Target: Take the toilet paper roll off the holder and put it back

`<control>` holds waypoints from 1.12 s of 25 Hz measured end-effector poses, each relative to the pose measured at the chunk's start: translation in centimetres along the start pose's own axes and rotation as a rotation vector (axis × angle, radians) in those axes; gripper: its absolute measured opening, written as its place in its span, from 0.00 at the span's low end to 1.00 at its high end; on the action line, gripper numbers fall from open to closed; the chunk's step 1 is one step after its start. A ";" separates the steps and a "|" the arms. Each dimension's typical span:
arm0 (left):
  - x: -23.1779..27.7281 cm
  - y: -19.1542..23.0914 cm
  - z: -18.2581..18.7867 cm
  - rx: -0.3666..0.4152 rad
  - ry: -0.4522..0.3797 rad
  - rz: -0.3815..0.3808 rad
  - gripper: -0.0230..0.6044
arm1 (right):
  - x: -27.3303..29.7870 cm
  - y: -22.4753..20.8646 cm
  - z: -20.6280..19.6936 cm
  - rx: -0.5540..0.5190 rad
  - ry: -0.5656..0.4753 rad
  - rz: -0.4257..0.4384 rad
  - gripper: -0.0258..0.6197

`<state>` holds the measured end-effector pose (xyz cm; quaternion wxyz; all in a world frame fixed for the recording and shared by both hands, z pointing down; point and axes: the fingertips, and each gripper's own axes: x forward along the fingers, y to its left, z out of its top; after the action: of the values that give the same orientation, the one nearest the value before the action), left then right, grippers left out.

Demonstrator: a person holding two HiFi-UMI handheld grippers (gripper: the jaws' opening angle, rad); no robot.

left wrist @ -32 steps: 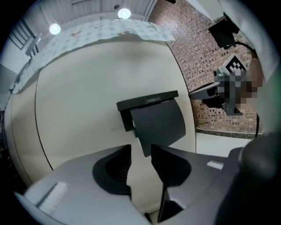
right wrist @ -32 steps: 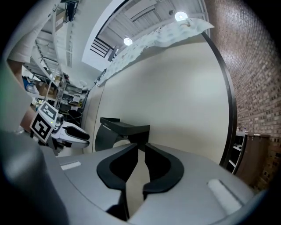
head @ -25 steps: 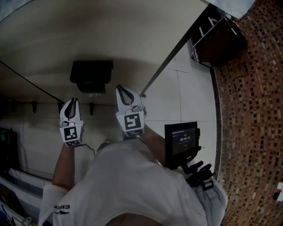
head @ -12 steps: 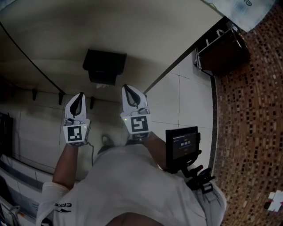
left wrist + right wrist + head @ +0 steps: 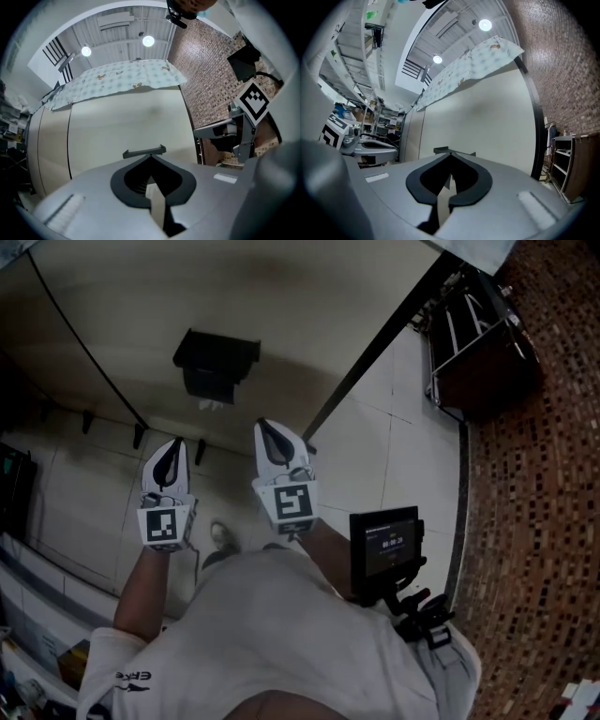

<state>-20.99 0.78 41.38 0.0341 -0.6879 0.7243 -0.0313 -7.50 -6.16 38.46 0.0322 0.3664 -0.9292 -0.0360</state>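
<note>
My left gripper is closed tight, its jaws meeting at the tips with nothing between them; its own view shows the pads pressed together and empty. It points at the beige wall panel and touches nothing.

Above and just right of it in the head view, the black toilet paper holder is fixed to that panel. A pale bit of toilet paper shows at its underside; the rest of the roll I cannot make out inside the dark housing. In the left gripper view the holder sits just past the jaw tips, clear of them.

My right gripper is beside the left one, a little higher, and also fully closed on nothing, as its view confirms. Its tips are below the holder and apart from it.

Further right, a small screen on a mount sits by my right hip. A metal-framed rack stands at the upper right, against the brick-patterned mosaic surface.
</note>
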 end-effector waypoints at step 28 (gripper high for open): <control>-14.1 -12.4 1.2 0.019 0.026 0.098 0.04 | -17.3 1.9 -1.7 0.066 -0.005 0.146 0.06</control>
<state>-7.82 14.25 41.38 0.0328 -0.6508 0.7572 -0.0452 3.97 6.97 39.71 0.0202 0.2986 -0.9541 -0.0037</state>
